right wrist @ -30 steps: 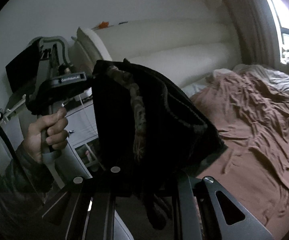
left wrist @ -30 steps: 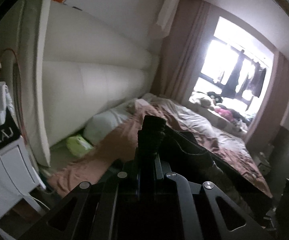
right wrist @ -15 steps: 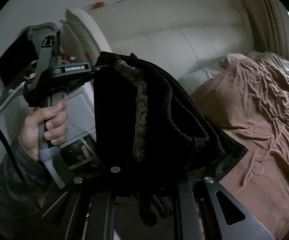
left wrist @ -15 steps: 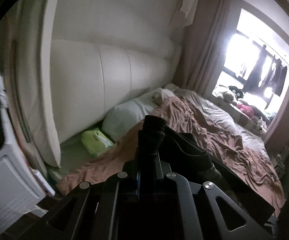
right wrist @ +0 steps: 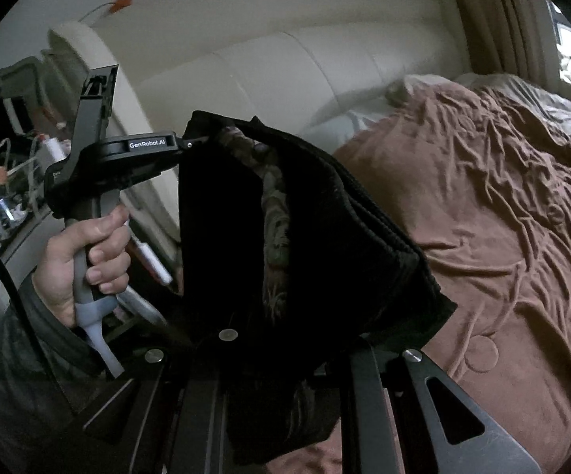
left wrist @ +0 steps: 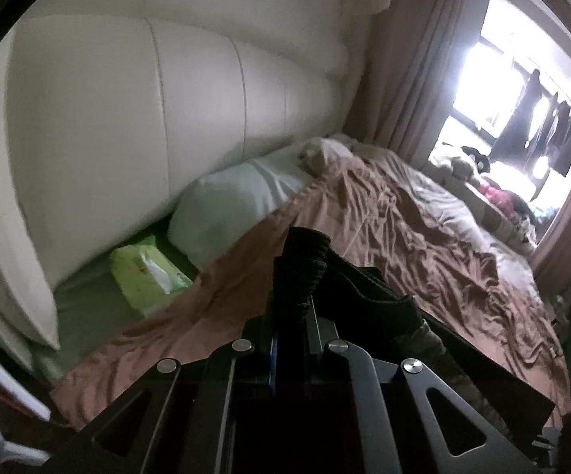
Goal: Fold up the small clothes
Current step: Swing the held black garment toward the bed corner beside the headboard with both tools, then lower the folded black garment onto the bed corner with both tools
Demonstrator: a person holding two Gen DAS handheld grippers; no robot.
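- Dark garment (right wrist: 325, 245) held up in air over bed (right wrist: 514, 237), stretched btw both claws; black knit w/ patterned lining showing.
- Left claw (right wrist: 196, 143) clamped on garment's top corner; hand (right wrist: 84, 260) on its grip.
- Right claw (right wrist: 281, 339) closed on garment's near edge, fingertips hidden under cloth.
- Brown sheet rumpled; white pillow (left wrist: 238, 205) and green tissue pack (left wrist: 147, 274) by headboard (left wrist: 147, 118).

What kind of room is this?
It looks like a bedroom. There is a bed with a rumpled brown sheet, a white pillow against a big padded headboard, and curtains by a bright window.
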